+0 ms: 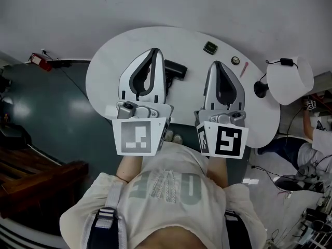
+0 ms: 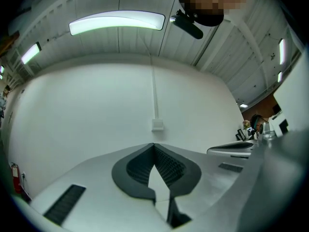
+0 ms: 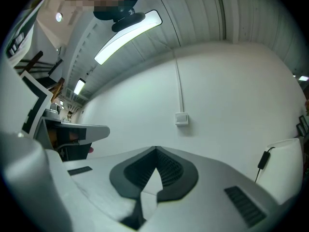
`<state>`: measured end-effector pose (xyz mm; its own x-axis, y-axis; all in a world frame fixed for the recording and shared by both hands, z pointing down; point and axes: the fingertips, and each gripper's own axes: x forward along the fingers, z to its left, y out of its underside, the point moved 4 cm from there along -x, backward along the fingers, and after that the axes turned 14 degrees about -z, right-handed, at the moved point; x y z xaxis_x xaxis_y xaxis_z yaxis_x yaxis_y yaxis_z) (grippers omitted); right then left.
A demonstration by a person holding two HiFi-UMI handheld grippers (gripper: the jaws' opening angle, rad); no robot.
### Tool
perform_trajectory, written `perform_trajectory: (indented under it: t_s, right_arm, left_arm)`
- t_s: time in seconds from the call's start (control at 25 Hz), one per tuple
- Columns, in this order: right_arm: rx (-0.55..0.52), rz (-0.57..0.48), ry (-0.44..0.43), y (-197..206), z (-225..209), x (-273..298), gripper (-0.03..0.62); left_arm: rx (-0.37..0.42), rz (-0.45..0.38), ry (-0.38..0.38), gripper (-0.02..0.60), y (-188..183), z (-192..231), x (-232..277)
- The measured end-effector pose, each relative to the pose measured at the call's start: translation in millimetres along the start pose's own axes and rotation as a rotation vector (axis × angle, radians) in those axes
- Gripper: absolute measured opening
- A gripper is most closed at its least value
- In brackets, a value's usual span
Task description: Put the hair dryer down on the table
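Round white table (image 1: pixel 106 61) has some clutter out around 1 o'clock: a small dark square gadget (image 1: pixel 210 47), a tiny round thing (image 1: pixel 235 60) and a pinkish pen (image 1: pixel 244 69). There's also a white lamp (image 1: pixel 289 80) at the 3 o'clock edge. The black hair dryer (image 1: pixel 175 70) lies on the table at 12 o'clock, between the two claws. It's half hidden behind the left gripper (image 1: pixel 154 51), so I can't tell which end is the nozzle, but the long axis looks roughly 9-to-3. The left gripper and right gripper (image 1: pixel 215 64) both have their jaws pressed together on nothing.
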<state>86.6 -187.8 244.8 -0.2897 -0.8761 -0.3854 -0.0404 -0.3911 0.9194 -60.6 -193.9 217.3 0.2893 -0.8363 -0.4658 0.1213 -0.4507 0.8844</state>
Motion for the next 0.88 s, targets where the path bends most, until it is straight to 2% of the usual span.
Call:
perform_trajectory:
  t_s: [0.24,0.88]
  right_arm:
    - [-0.031,0.011,0.005,1.6,-1.5,-0.6,0.003]
    - [-0.026,-0.002,0.007,0.0,-3.3,-3.6,0.003]
  left_arm:
    - [-0.008,0.033,-0.015,0.006,3.5,5.3,-0.3]
    - [-0.006,0.021,-0.033,0.006,-0.3,9.1,-1.8]
